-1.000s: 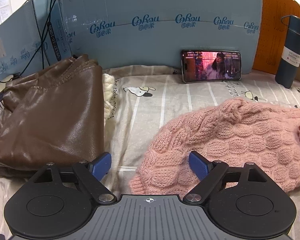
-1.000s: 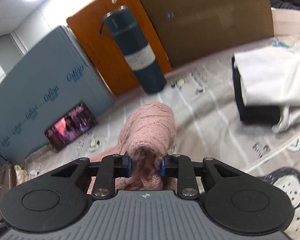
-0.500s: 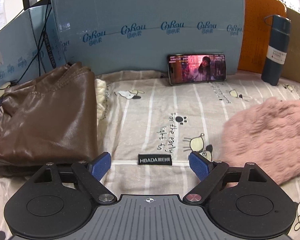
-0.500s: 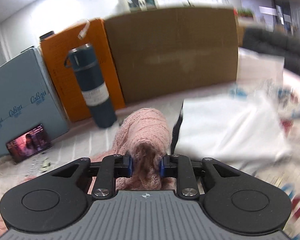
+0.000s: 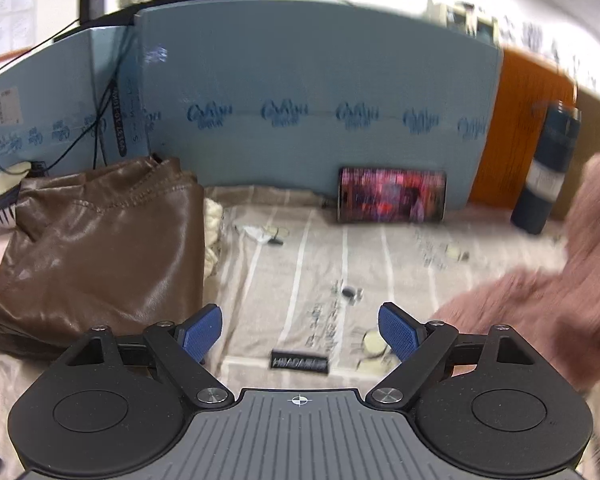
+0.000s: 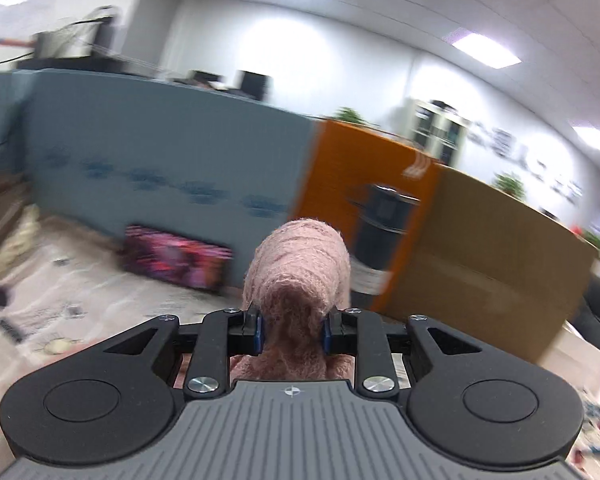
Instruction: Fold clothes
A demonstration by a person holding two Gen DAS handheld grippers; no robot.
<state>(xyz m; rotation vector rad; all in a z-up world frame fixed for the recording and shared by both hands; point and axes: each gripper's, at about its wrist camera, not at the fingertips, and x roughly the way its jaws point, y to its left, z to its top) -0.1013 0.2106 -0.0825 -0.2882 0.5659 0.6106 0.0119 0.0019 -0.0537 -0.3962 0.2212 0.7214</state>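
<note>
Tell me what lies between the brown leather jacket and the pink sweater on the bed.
In the left wrist view, only striped printed bedsheet lies between the brown leather jacket and the pink sweater, with a small black label near the front edge.

Pink knit sweater (image 6: 298, 264), brown leather jacket (image 5: 100, 248), striped beige cartoon-print sheet (image 5: 320, 264).

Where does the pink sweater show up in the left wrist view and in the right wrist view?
Left wrist: pink sweater at the right edge, blurred, rising off the sheet.
Right wrist: pink sweater at center, pinched in the right claw.
Shared landmark: the phone leaning on the blue board.
</note>
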